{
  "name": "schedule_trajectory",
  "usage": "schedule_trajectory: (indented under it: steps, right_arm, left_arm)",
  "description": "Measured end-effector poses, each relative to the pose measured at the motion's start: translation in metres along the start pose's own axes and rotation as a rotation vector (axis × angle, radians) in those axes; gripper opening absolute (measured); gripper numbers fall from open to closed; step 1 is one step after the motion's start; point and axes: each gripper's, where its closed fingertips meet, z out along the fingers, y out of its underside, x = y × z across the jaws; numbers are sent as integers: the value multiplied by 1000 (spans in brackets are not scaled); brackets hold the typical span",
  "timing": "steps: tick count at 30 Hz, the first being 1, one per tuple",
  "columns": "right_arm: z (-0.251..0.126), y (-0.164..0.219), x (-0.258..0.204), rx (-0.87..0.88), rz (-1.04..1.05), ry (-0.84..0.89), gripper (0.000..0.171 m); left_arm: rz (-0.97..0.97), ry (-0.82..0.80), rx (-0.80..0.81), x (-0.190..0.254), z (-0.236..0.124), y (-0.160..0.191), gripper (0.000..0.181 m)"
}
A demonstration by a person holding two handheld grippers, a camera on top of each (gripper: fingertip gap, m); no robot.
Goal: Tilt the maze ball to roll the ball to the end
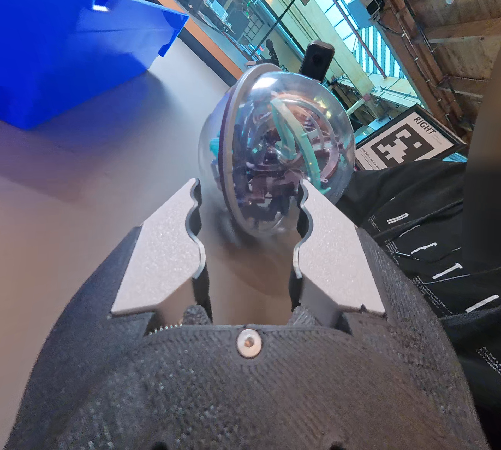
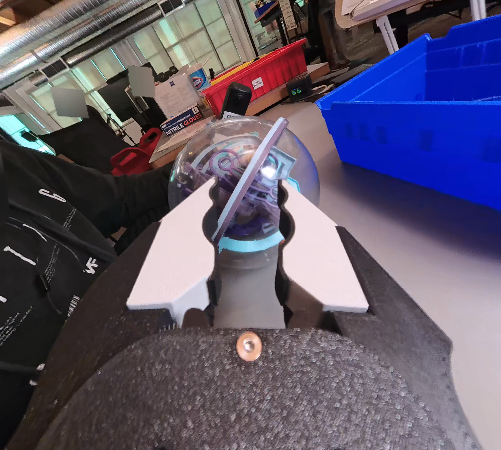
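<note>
Maze ball [image 1: 276,154], a clear plastic sphere, sits on the matte table [image 1: 81,220] between both spread tongs.

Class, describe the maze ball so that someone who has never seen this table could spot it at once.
Find the grey table with the big blue bin on it. Beside the bin, between the tips of the two grippers, is the maze ball. It is the only clear sphere there, ringed by a grey band and packed with purple and teal tracks.
</note>
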Motion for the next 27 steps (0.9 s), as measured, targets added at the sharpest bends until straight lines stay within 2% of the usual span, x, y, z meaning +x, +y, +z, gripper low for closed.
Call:
schedule_trajectory:
  steps: [5,8,14,21,27]
  right_arm:
    - [-2,5,12,-10,105,3,22]
    - [-2,5,17,6,179,-2,21]
    - [-5,6,28,22,310,0,8]
    - [-7,7,33,35,380,-1,7]
    - [-8,7,35,31,386,7,6]
  left_arm:
    - [-54,-8,45,-5,-3,-7,57]
    - [-65,-13,64,-7,-4,-9,45]
    - [-65,-16,55,-6,-1,-8,38]
    - [-83,-26,44,-8,0,-6,37]
    - [-150,41,8,1,3,1,24]
